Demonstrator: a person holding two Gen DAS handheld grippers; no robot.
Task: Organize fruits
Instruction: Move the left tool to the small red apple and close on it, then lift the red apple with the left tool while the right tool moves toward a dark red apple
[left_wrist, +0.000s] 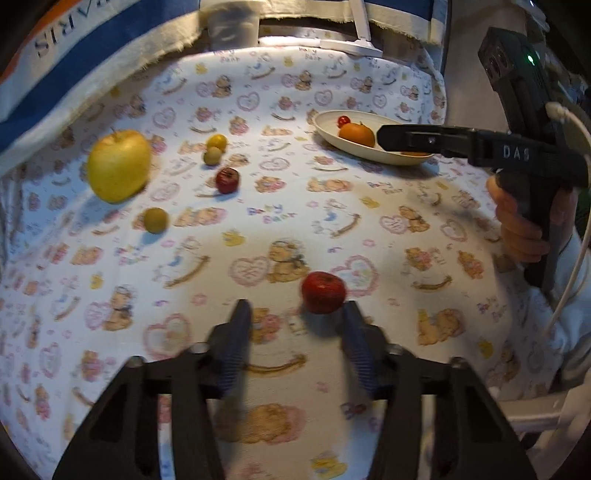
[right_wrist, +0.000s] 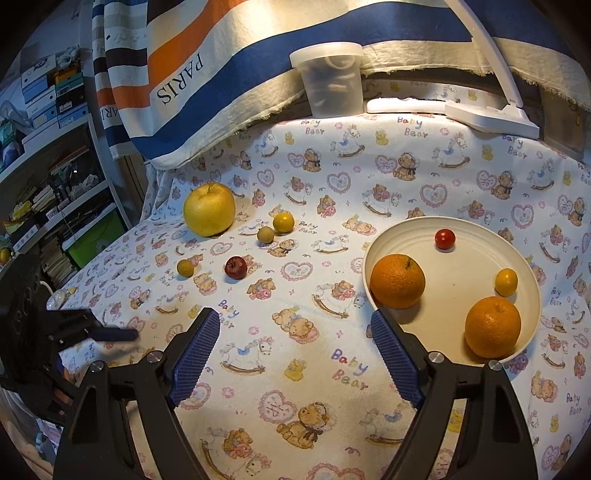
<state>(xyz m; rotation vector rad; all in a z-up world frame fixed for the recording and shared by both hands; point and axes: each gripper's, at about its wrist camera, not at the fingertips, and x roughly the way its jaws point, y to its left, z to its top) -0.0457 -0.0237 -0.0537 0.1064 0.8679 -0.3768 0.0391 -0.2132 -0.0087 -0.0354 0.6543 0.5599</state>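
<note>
A cream plate (right_wrist: 476, 229) (left_wrist: 332, 118) holds two oranges (right_wrist: 397, 281) (right_wrist: 492, 326), a cherry tomato (right_wrist: 444, 239) and a small yellow fruit (right_wrist: 506, 281). On the cloth lie a big yellow apple (right_wrist: 209, 209) (left_wrist: 119, 170), a dark red fruit (right_wrist: 236, 267) (left_wrist: 227, 180), several small yellow-green fruits (right_wrist: 283, 222) (right_wrist: 265, 235) (right_wrist: 185, 267), and a red fruit (left_wrist: 324, 292). My left gripper (left_wrist: 297, 310) is open, low over the cloth, with that red fruit just ahead by its right finger. My right gripper (right_wrist: 291, 319) is open and empty, left of the plate.
A clear plastic tub (right_wrist: 331, 79) and a white lamp base (right_wrist: 491, 118) stand at the back. A striped towel (right_wrist: 207, 74) hangs behind. Shelves (right_wrist: 48, 147) stand at the left. The right gripper body and hand (left_wrist: 517, 155) show at the right in the left wrist view.
</note>
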